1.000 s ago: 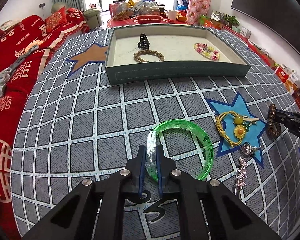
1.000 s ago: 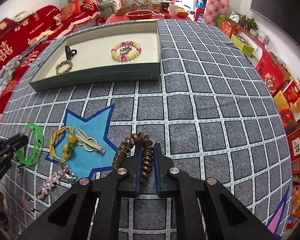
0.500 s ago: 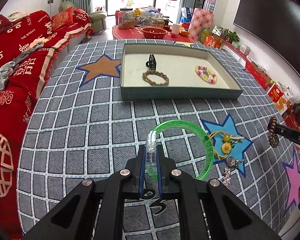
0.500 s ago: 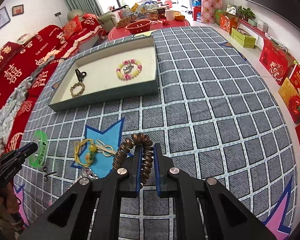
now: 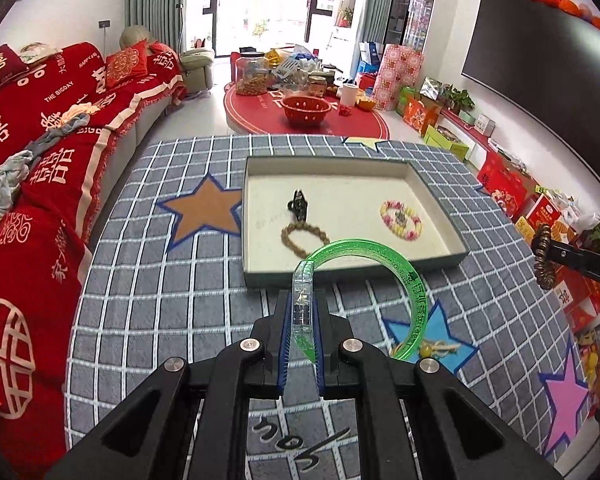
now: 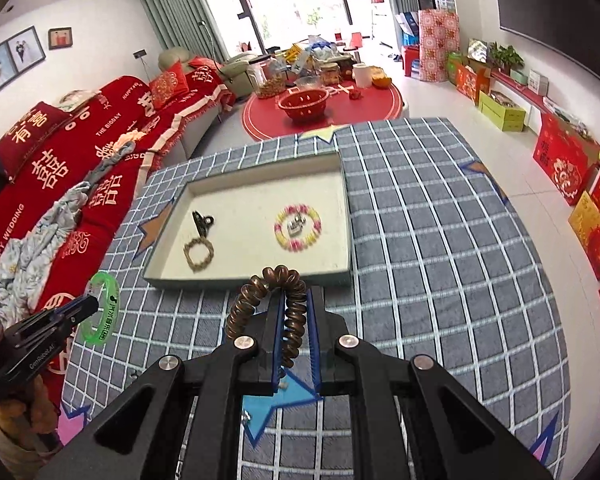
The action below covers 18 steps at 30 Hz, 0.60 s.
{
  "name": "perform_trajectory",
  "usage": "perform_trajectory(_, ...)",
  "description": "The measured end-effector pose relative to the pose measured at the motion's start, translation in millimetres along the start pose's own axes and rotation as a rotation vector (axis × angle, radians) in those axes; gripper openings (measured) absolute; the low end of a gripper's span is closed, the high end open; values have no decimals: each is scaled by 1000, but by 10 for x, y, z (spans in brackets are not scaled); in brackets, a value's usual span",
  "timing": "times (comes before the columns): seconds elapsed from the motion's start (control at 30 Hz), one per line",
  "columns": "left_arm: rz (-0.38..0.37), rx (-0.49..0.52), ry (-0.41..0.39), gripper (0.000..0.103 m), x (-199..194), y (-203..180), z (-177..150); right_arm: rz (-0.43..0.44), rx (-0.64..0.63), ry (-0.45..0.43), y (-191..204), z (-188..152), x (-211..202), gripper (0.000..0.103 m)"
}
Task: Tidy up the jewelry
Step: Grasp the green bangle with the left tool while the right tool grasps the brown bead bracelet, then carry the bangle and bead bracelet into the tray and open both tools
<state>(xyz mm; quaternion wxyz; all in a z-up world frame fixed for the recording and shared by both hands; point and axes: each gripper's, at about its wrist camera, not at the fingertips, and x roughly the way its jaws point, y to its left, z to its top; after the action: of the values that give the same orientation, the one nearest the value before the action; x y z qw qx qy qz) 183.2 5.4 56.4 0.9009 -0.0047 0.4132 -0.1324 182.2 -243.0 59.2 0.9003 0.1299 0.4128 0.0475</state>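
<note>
- The left gripper (image 5: 302,312) is closed on the clear end of the green bangle (image 5: 380,272), which hangs in the air on the near side of the tray (image 5: 352,270), clear of the checked tablecloth (image 5: 160,300).
- The bangle looks like stiff, smooth plastic: light and unlikely to bend, but probably slippery. A grip across the flat band, as here, seems the safest hold. It is an open C, so it may swing round in the jaws.
- The right gripper (image 6: 296,320) is pinched shut on the brown coil band (image 6: 268,292), also lifted, just short of the tray's near wall.
- That band looks springy and soft. It droops to one side of the jaws and will likely stretch or bounce when let go. Holding a few coils together, as now, should be enough.
- The tray is shallow, with grey-green walls and a pale floor. Inside lie a black clip (image 5: 299,205) toward the far left, a tan braided bracelet (image 5: 304,235) just nearer than it, and a pink and yellow bead bracelet (image 5: 402,220) to the right with a small silver piece inside its ring.
- The middle of the tray floor is bare, so there looks to be room for both.
- A yellow cord piece (image 5: 432,348) lies on the cloth, nearer than the tray.
</note>
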Motion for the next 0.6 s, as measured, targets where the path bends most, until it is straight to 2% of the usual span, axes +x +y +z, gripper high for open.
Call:
perform_trajectory(0.33,8,14,-20,23,288,-188,561,13,-26,10,52,591,363,12)
perform_trajectory(0.6,29,43,28,23,926,-343,846,-8,3,49,-52,938,922,12)
